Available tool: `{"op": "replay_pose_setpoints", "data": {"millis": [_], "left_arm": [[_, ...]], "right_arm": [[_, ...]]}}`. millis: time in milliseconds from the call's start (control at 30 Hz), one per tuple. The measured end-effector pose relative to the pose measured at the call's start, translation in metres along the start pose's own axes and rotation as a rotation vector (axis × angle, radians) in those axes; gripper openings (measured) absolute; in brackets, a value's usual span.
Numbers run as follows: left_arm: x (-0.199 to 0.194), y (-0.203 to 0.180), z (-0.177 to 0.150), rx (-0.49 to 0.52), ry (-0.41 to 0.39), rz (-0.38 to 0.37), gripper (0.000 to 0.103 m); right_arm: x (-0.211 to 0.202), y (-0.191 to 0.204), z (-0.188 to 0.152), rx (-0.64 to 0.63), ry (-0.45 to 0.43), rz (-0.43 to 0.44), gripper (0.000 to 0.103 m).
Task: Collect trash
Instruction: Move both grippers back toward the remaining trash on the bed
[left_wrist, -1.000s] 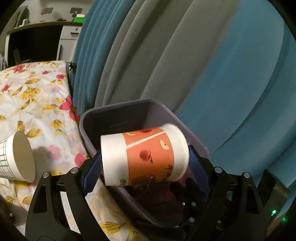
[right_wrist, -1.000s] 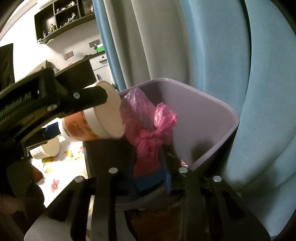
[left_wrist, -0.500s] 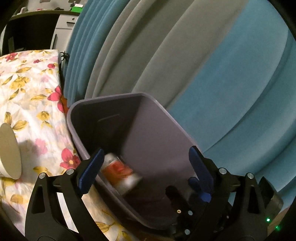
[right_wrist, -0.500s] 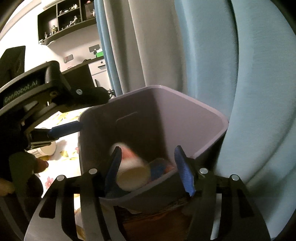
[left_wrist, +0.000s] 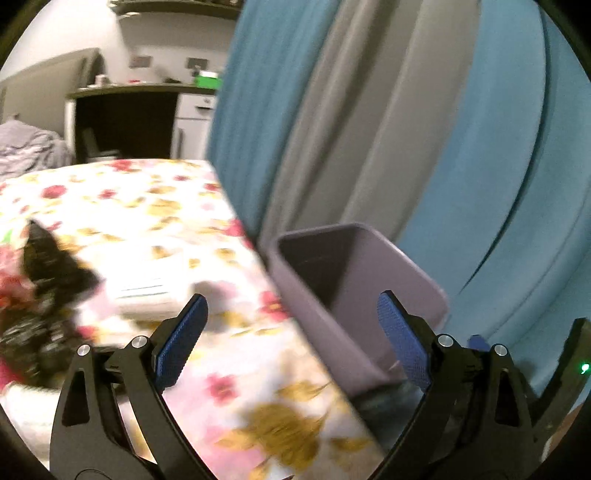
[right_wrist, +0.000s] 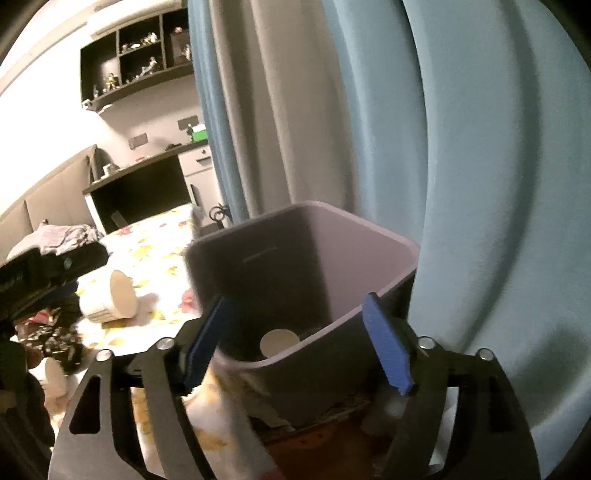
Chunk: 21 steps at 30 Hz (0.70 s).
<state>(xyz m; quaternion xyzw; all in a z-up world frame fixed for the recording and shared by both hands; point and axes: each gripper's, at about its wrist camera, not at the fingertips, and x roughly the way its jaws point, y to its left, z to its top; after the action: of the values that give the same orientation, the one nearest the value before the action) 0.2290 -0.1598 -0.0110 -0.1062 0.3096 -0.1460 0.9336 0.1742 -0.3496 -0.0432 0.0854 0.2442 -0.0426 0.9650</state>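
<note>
A grey-purple trash bin (right_wrist: 369, 240) stands beside the flowered bed, against the curtain. It also shows in the left wrist view (left_wrist: 413, 273). A pale round cup end (right_wrist: 279, 342) lies at its bottom. My right gripper (right_wrist: 295, 339) is open and empty at the bin's near rim. My left gripper (left_wrist: 291, 332) is open and empty above the bed edge, left of the bin. A white paper cup (right_wrist: 107, 299) lies on its side on the bed; it is blurred in the left wrist view (left_wrist: 146, 295).
Black crumpled trash (left_wrist: 48, 295) lies on the flowered bedspread (left_wrist: 147, 206) at the left. Blue and grey curtains (right_wrist: 461, 147) hang behind the bin. A dark desk and white drawers (left_wrist: 140, 122) stand at the far end.
The orange cup left my left gripper and the pink bag left my right gripper; both fell into the bin. Both grippers opened. The left gripper has swung left toward the bed.
</note>
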Motion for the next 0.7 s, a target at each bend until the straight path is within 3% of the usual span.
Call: {"op": "replay_pose_setpoints", "data": {"millis": [233, 500, 700], "left_arm": [[-0.072, 0.049, -0.019, -0.007, -0.065, 0.098, 0.094], [-0.148, 0.125, -0.044, -0.057, -0.128, 0.240, 0.096], [-0.180, 0.185, -0.071, -0.138, -0.133, 0.372, 0.096]], "right_arm": [[-0.029, 0.043, -0.008, -0.025, -0.026, 0.081, 0.087], [-0.056, 0.115, -0.030, -0.102, 0.008, 0.232, 0.088], [-0.065, 0.174, -0.057, -0.196, 0.064, 0.309, 0.088]]}}
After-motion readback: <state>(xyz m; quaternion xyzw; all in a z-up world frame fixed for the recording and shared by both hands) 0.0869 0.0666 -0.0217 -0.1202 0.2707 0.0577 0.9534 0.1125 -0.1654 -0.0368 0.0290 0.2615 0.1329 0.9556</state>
